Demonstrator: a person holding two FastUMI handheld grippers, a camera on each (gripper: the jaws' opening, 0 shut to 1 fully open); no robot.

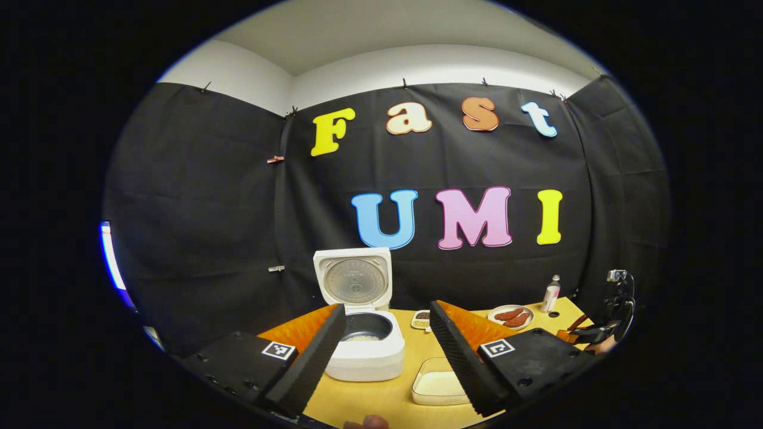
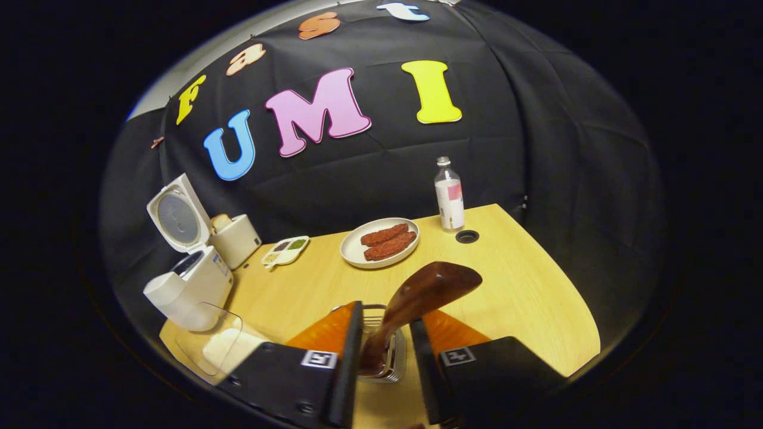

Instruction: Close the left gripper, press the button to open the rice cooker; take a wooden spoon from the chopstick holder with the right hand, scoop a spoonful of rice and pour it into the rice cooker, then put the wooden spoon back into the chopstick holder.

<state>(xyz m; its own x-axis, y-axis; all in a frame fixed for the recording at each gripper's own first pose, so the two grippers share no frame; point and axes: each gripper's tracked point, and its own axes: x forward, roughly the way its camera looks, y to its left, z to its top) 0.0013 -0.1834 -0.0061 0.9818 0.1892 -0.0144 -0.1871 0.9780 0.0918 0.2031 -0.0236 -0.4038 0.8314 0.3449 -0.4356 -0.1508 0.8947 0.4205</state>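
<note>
While the left tool (image 1: 387, 351) hangs level over the near edge of the desk (image 1: 381, 399), we see its two fingers spread wide apart and gripping nothing. Straight ahead between those fingers stands the rice cooker (image 1: 365, 348) with its lid raised upright and a little rice lying in the dark inner pot. Just beyond the tip of its right finger sits a clear container of rice (image 1: 438, 386), and farther off to that side lie a plate of sausages (image 1: 510, 316) and a bottle (image 1: 551, 294). Looking from the right tool (image 2: 384, 357), we find it tilted downward toward the desk, with its fingers brought close on either side of the wooden spoon (image 2: 417, 301). The spoon's handle runs down between them into the wire chopstick holder (image 2: 381, 348) just beneath the tool, and the bowl of the spoon sticks up and forward beyond the fingertips. Whether both fingers actually press on the handle, we cannot tell. Far off to this tool's left stands the open cooker, with the rice container nearer on the same side.
</note>
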